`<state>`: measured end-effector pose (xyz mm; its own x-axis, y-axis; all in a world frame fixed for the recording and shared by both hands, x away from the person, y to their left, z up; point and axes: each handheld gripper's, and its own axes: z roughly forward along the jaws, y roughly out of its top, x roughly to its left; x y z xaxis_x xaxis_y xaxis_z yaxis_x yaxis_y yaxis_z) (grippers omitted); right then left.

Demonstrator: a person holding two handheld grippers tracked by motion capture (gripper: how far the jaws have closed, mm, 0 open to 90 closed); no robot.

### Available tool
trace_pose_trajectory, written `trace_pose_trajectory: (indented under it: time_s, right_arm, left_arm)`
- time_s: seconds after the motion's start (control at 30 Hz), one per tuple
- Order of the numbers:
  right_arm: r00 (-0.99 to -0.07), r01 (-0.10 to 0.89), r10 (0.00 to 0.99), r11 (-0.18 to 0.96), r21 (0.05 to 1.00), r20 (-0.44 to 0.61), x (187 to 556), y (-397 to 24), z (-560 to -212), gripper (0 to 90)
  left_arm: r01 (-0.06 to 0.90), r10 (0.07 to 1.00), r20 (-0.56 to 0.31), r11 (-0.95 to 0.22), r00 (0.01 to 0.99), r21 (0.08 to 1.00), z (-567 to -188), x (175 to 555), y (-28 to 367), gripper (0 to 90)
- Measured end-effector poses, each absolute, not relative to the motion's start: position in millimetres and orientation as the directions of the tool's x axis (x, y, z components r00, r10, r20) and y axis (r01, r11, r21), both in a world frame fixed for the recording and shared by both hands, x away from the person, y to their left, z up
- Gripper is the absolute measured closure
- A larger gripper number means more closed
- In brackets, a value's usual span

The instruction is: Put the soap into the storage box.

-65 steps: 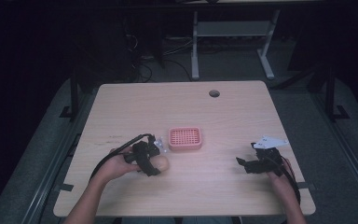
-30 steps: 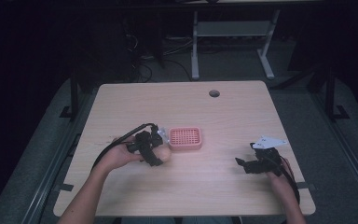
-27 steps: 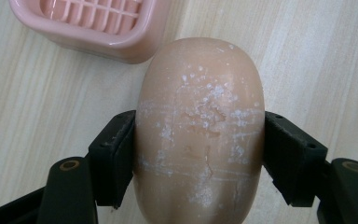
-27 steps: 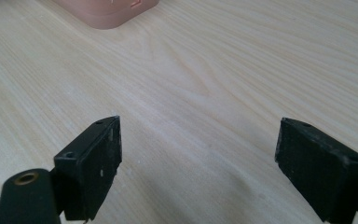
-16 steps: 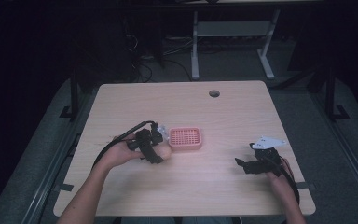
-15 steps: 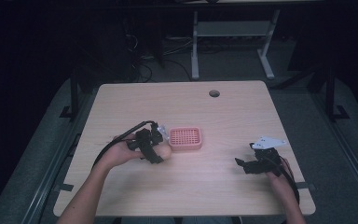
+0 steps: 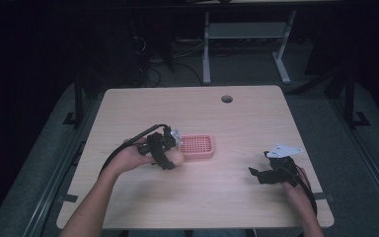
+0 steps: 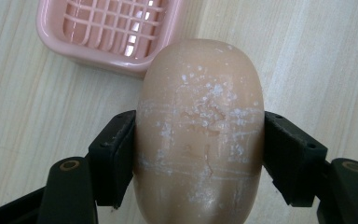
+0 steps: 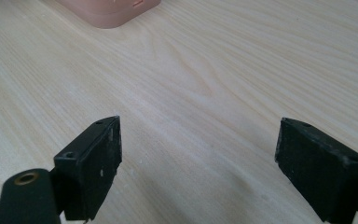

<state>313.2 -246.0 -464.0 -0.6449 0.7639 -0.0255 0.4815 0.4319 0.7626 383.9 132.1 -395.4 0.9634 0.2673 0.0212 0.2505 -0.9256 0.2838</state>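
- My left tool (image 7: 170,154) holds the soap (image 8: 199,130). The two jaws press on its two long sides, one on each side, so it can't slip out.
- The soap is tan and egg shaped, with white flakes on it. In the left gripper view it sits in the middle of the frame and pokes out past the jaws. That free end can go down first.
- In the high view the soap (image 7: 176,157) is left of the middle of the frame, just beside the lower left corner of the dish (image 7: 197,146).
- The dish is pink with a grid bottom, so water can drip off the soap. In the left gripper view the dish (image 8: 107,32) is at the upper left, just behind the soap. I think the soap goes in there, so I keep it close.
- I can't tell if the soap is touching the table (image 7: 227,123) or is a bit above it.
- My right tool (image 7: 259,174) is at the lower right of the high view, well apart from the dish. Its jaws are wide apart with nothing between them, just bare table (image 9: 205,93). I think it waits there so it is not in the way.
- In the right gripper view a corner of the dish (image 9: 108,10) peeks in at the top left.
- Next I think I need to lift the soap over the dish rim and let go softly.
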Motion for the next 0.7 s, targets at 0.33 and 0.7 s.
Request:
trace_pose_trajectory:
  time_s: [0.33,0.7]
  right_arm:
    - [-0.645,0.481,0.764,0.431,0.763,-0.025,313,-246,-464,13.9]
    - [-0.646,0.481,0.763,0.424,0.767,-0.017,313,-247,-464,13.9]
  left_arm:
    - [0.234,0.252,0.033,-0.932,0.967,0.279,-389,388,125,31.5]
    - [0.227,0.246,0.033,-0.933,0.969,0.280,-386,394,118,31.5]
